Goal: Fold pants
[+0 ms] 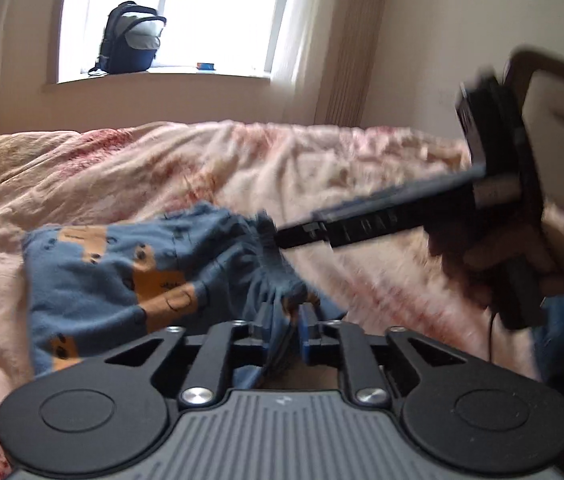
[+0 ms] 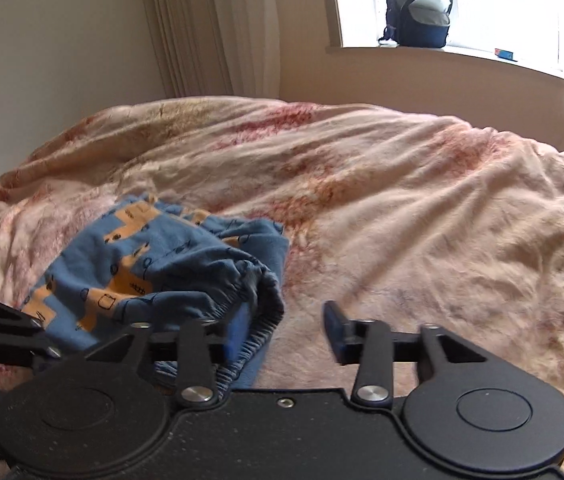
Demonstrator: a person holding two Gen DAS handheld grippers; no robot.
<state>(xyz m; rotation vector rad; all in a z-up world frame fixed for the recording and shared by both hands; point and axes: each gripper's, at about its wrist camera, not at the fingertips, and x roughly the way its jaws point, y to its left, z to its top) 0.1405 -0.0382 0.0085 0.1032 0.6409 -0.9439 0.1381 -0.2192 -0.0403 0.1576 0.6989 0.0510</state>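
Observation:
Small blue pants (image 1: 122, 268) with orange prints lie bunched on the pink bedspread (image 1: 242, 168). My left gripper (image 1: 288, 332) is shut on the elastic waistband near its edge. My right gripper (image 2: 288, 332) is open; its left pad sits against the waistband (image 2: 250, 280) of the pants (image 2: 142, 260), its right pad is over bare bedspread. In the left wrist view the right gripper (image 1: 294, 236) reaches in from the right, blurred, with its tip at the waistband. In the right wrist view the left gripper's linkage (image 2: 2, 332) shows at the left edge.
The crumpled pink and red bedspread (image 2: 402, 200) covers the whole bed. A dark backpack (image 1: 132, 38) stands on the windowsill behind, with a small blue item (image 1: 205, 66) beside it. Curtains (image 2: 210, 28) hang by the wall. A headboard (image 1: 554, 92) is at the right.

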